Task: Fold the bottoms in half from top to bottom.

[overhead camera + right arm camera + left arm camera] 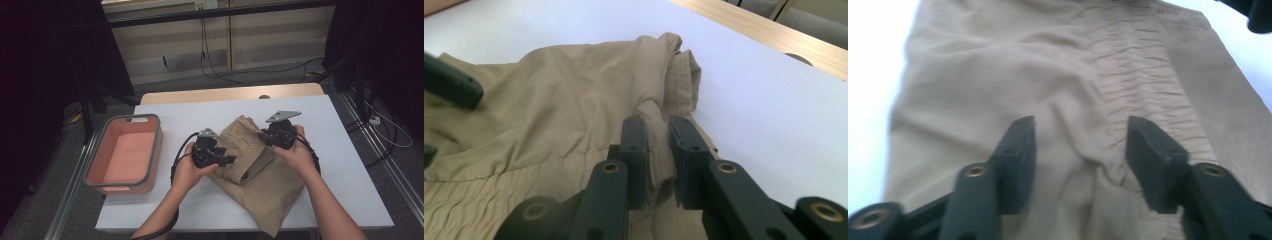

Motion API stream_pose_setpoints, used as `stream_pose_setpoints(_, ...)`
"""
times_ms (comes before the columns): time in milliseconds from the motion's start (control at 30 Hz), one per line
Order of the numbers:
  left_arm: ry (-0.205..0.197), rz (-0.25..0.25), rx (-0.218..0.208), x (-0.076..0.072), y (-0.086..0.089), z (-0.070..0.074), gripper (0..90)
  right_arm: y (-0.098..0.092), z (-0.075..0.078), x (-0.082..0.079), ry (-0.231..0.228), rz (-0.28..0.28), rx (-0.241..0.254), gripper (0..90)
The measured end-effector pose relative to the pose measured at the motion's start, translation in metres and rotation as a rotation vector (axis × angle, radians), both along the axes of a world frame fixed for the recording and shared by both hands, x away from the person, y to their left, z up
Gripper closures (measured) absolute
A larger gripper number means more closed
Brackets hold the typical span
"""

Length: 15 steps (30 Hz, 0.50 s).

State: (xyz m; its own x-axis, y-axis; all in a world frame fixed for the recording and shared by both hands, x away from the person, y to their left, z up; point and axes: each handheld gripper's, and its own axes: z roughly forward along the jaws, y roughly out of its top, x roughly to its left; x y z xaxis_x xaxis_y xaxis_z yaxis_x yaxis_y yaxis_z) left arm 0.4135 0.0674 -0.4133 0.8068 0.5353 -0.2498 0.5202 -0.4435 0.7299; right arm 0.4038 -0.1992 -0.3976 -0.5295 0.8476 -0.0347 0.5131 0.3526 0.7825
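the garment [260,165] lies on the table [345,165]; the bin [125,152] sits left of the garment, well apart.

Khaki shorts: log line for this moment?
item: khaki shorts on table | left tongs: open over fabric | right tongs: shut on waistband fold | bin: left of shorts

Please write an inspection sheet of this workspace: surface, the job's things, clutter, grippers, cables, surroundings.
Surface: white table top, wooden strip at far edge.
Job's things: tan garment, crumpled, lying on the table.
Clutter: pink bin, at the left, nothing seen inside.
Grippers: left gripper open over the cloth; right gripper pinching a fold of the waistband.
Cables: one black cable trails from each gripper.
Surroundings: dark curtains, floor cables behind.
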Motion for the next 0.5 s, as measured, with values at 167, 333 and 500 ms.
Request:
stream_pose_setpoints(167,-0.026,0.045,-0.012,0.005,0.013,0.008,32.5,-0.008,0.001,-0.011,-0.009,0.000,0.003,78.6)
stream_pose_setpoints(333,-0.049,0.087,-0.013,0.009,0.026,0.013,29.4,-0.017,-0.003,-0.023,-0.007,0.002,0.029,78.7)
stream_pose_setpoints(500,-0.060,0.114,-0.008,0.013,0.034,0.015,27.0,-0.026,-0.012,-0.034,0.002,-0.010,0.066,78.7)
